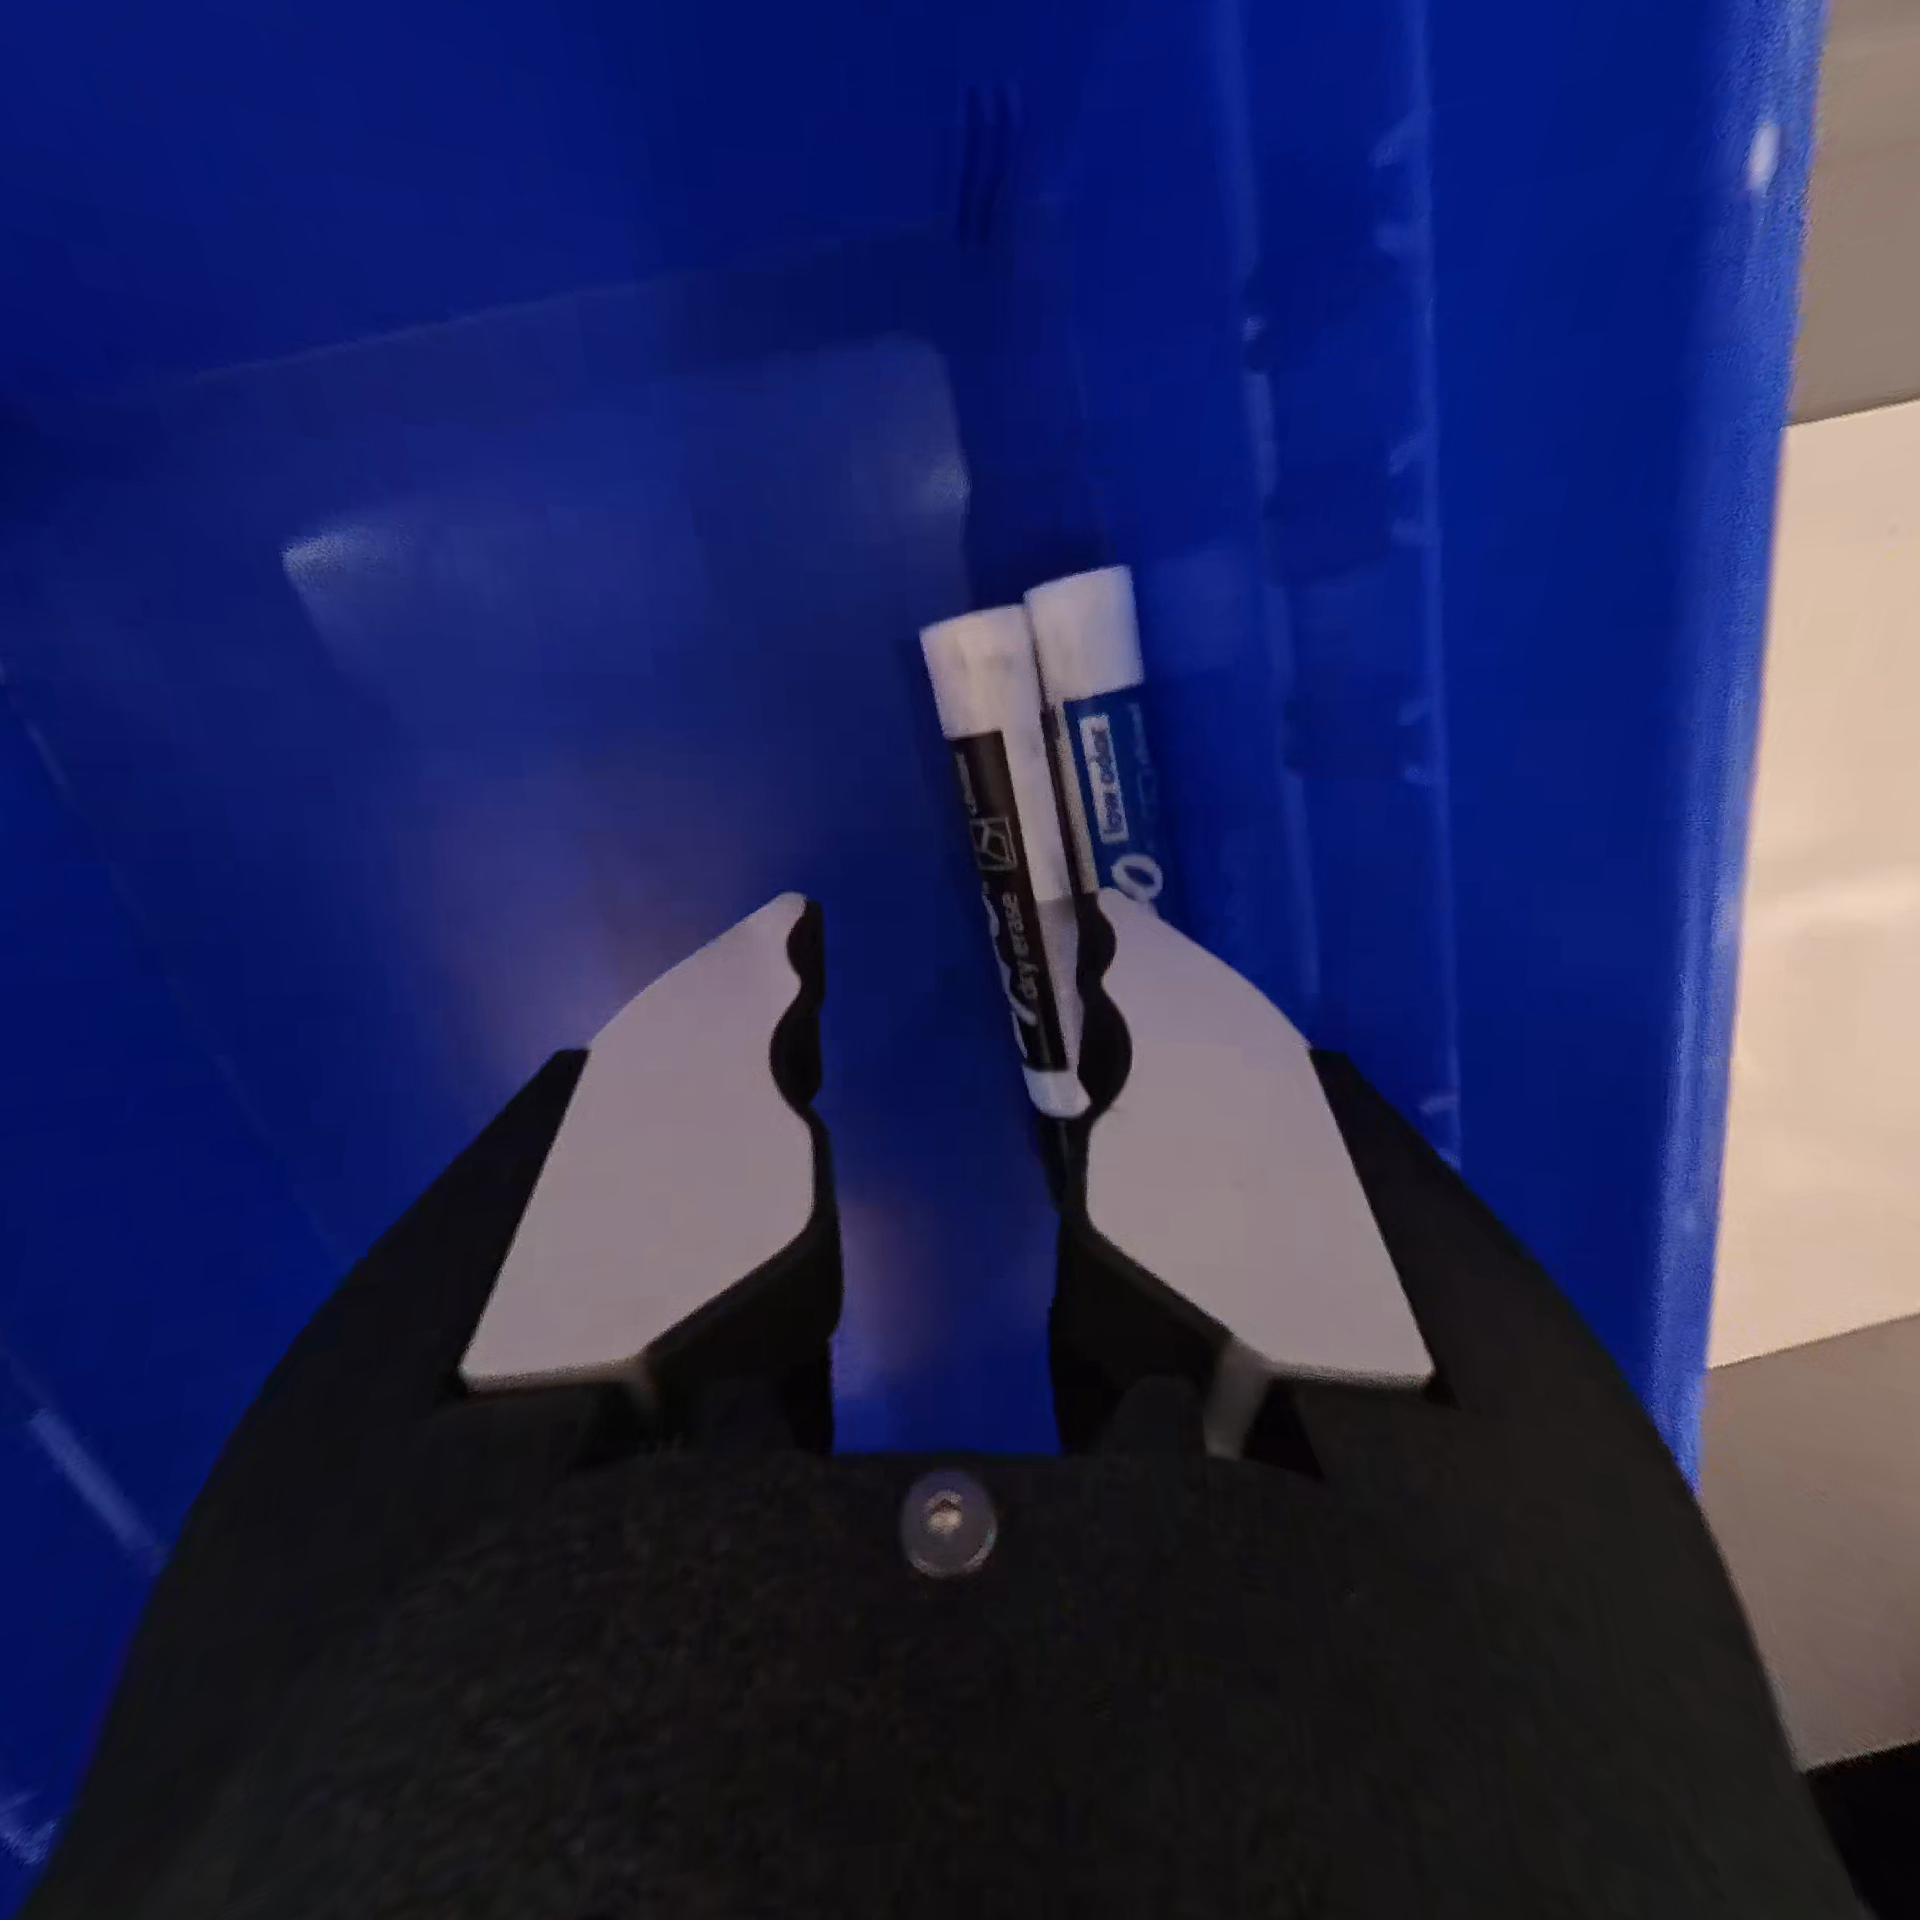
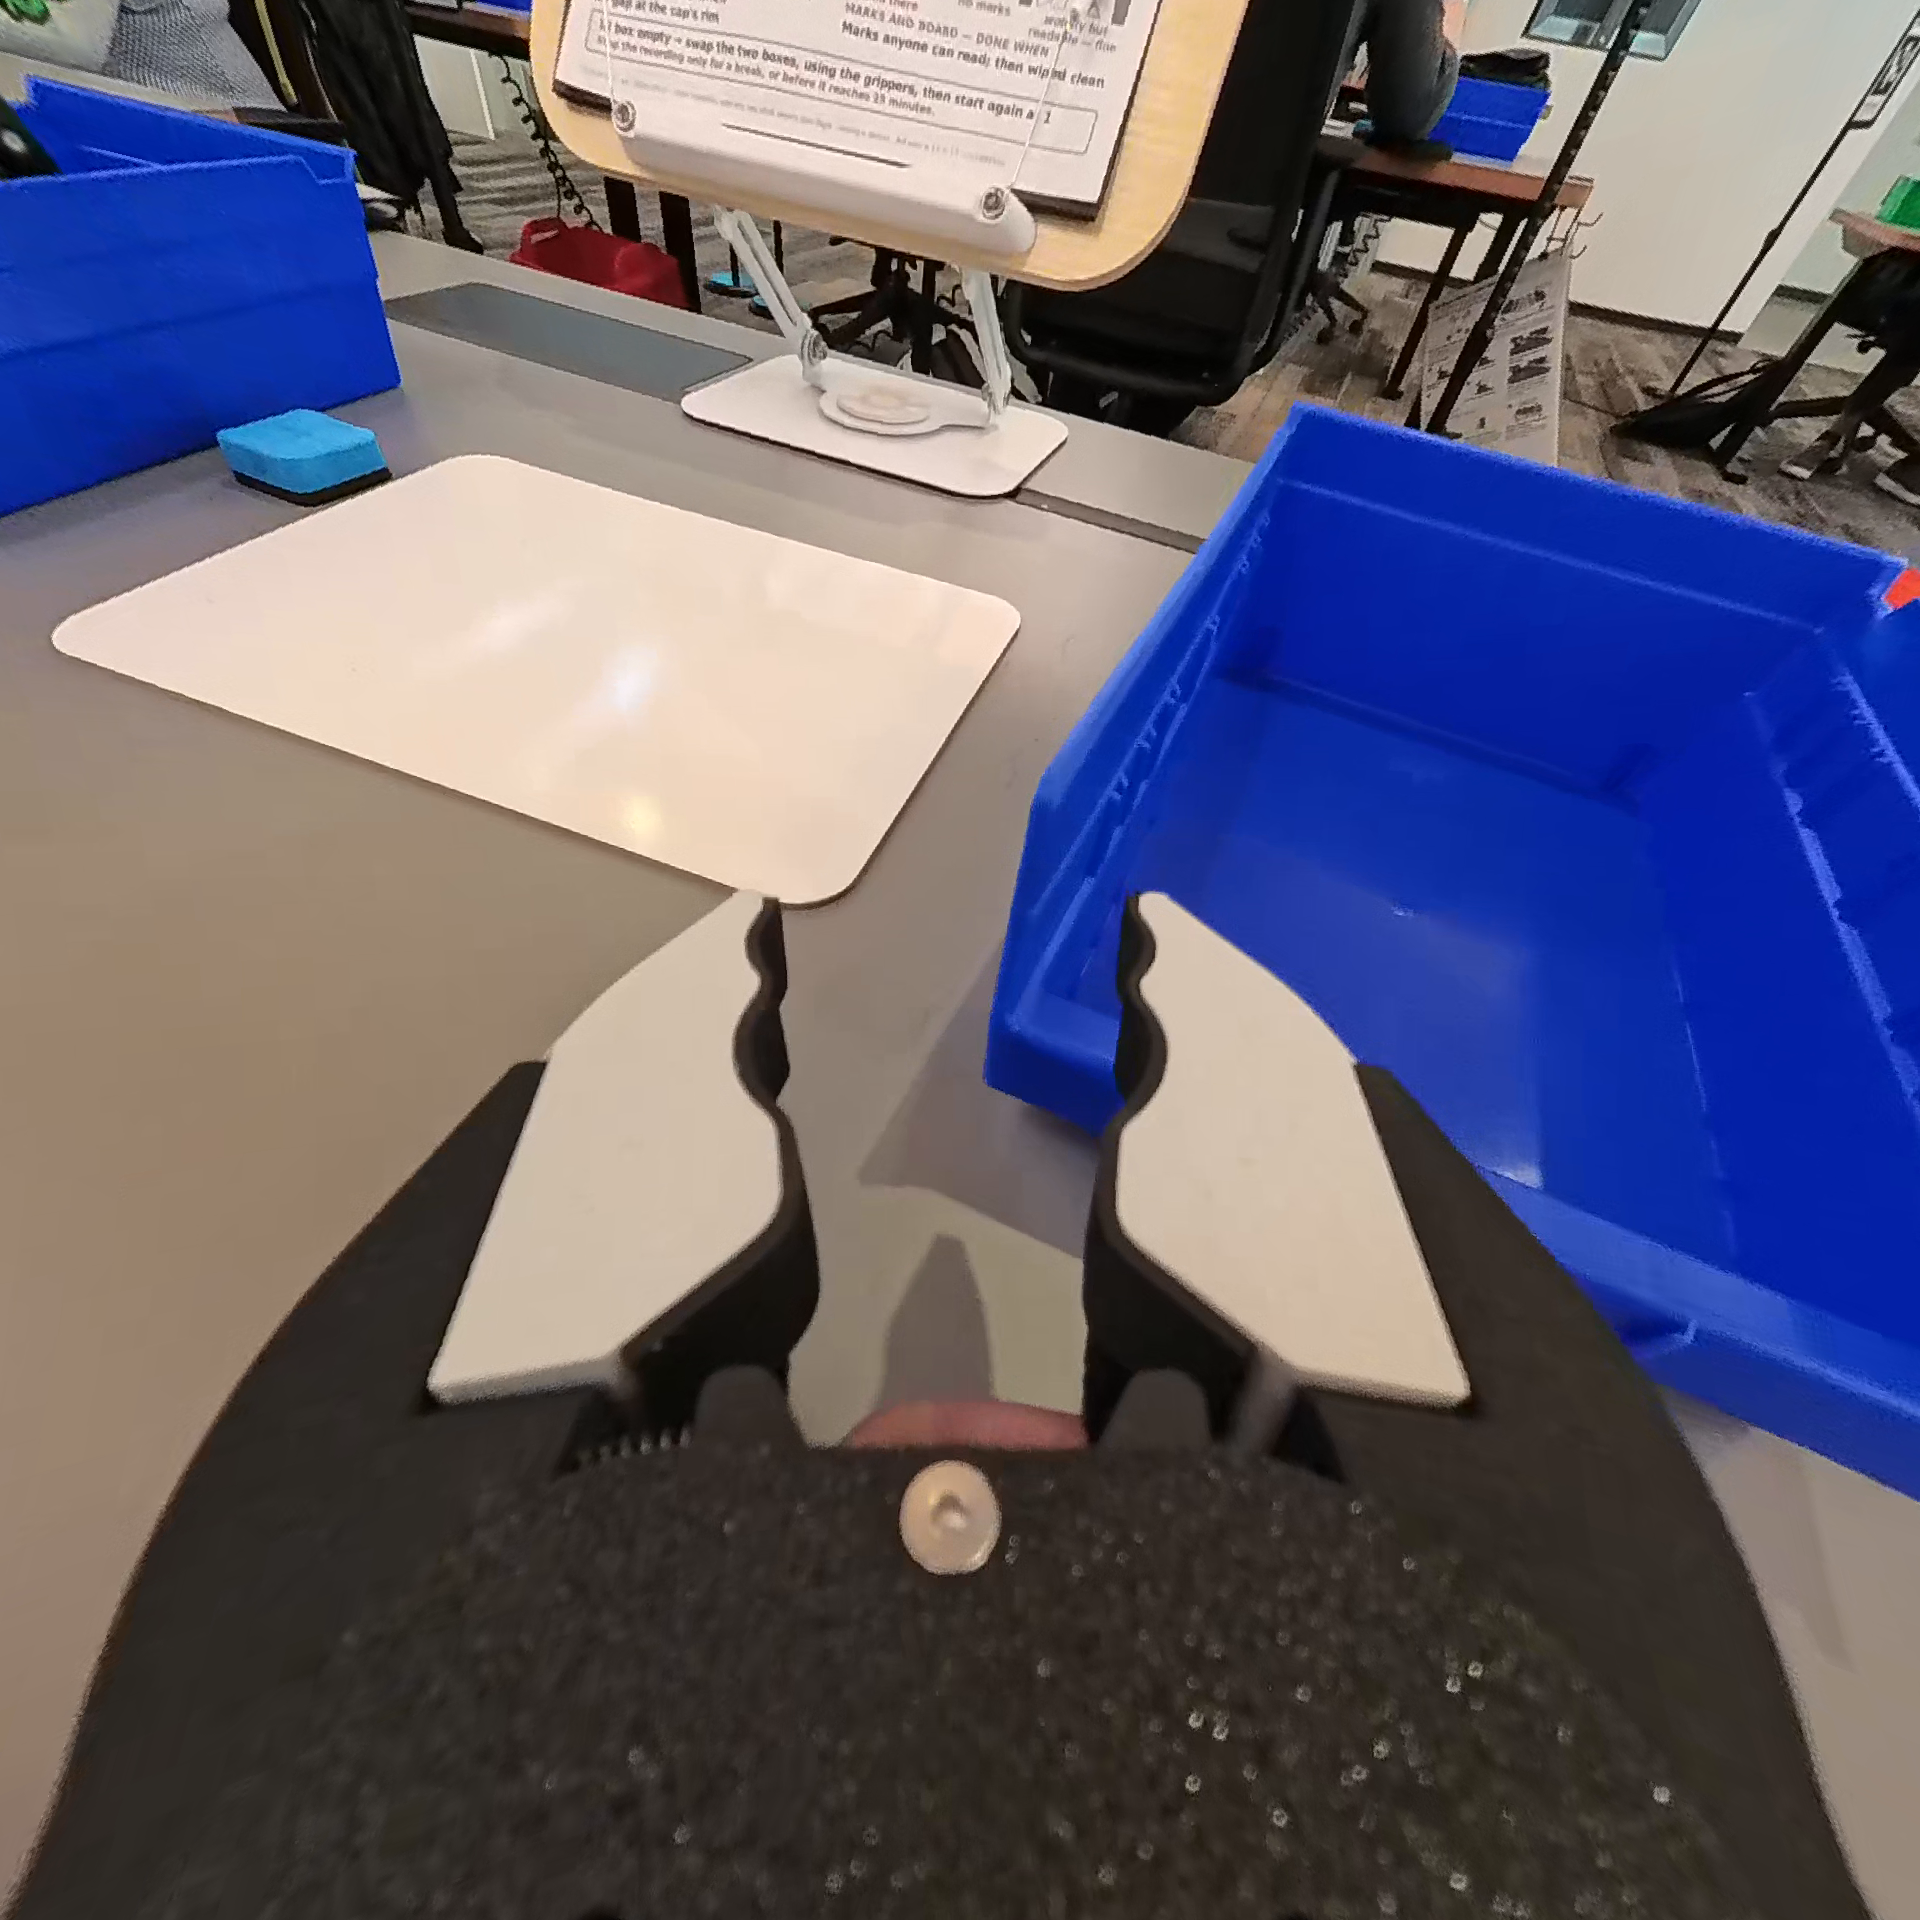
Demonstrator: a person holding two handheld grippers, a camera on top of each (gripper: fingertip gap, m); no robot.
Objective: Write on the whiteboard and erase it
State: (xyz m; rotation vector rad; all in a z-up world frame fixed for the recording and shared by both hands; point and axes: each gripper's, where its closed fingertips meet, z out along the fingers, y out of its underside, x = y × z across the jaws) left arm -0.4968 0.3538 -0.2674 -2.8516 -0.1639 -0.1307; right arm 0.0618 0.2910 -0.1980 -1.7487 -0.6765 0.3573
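Note:
In the left wrist view my left gripper (image 1: 951, 925) is open inside a blue bin (image 1: 520, 623). Two dry-erase markers lie side by side against the bin's right wall: a black-labelled marker (image 1: 1003, 862) and a blue-labelled marker (image 1: 1101, 727). The black one sits just inside my right finger (image 1: 1195, 1091), with its lower end hidden behind it. In the right wrist view my right gripper (image 2: 951, 914) is open and empty above the grey table (image 2: 260, 987). A blank whiteboard (image 2: 540, 665) lies flat ahead of it. A blue eraser (image 2: 301, 452) sits at the board's far left corner.
An empty blue bin (image 2: 1507, 883) stands right of the whiteboard. Another blue bin (image 2: 177, 301) stands at the far left. A wooden stand with a printed sheet (image 2: 862, 125) rises behind the board on a white base (image 2: 883, 416). Chairs and desks stand beyond the table.

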